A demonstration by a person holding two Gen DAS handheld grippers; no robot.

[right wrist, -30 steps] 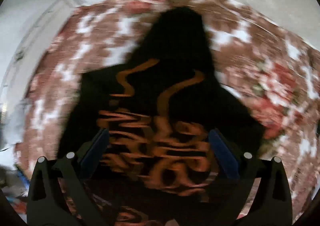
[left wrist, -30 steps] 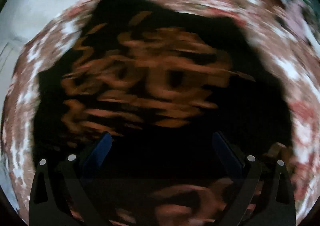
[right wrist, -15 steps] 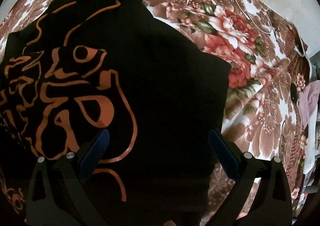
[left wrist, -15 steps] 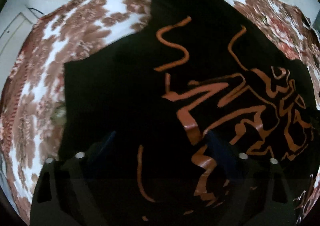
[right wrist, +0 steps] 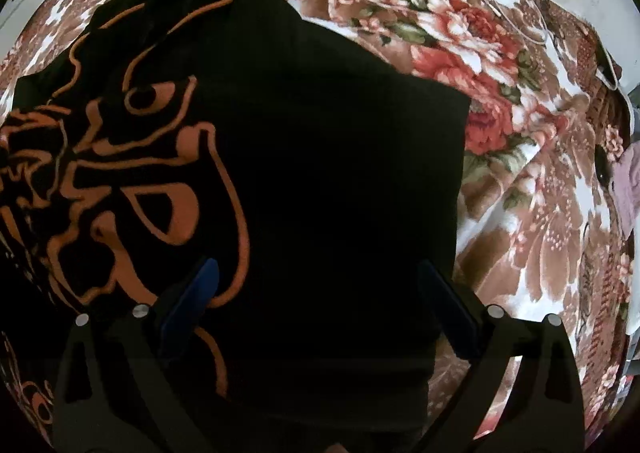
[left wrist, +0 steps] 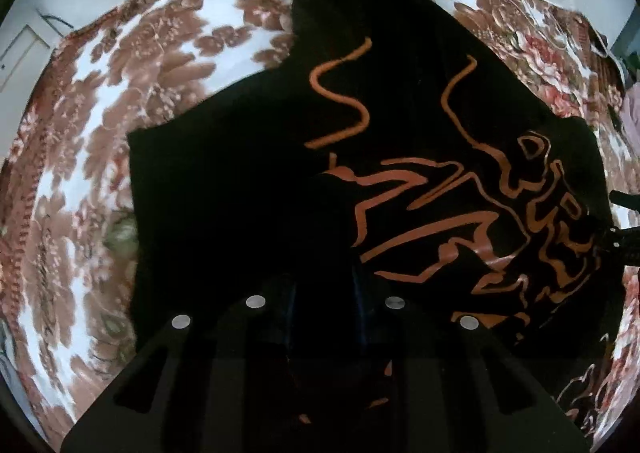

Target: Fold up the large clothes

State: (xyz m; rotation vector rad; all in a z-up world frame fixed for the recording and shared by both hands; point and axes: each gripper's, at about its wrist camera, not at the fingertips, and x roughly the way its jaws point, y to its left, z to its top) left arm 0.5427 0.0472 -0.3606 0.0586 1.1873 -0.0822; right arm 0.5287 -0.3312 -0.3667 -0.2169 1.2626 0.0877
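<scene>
Left gripper (left wrist: 324, 293) narrowed — closing steeply downward.

Matt black cloth garment (left wrist: 248, 173) with orange print, on plush floral blanket (right wrist: 540, 213).

The garment (left wrist: 248, 173) lies spread on the blanket (left wrist: 80, 181), which shows around it on the left, the far side and the right. The left gripper (left wrist: 324, 293) is over its near part, jaws closing with cloth between them. The right gripper (right wrist: 316, 285) hangs over the garment's right half, blanket to its right.
</scene>
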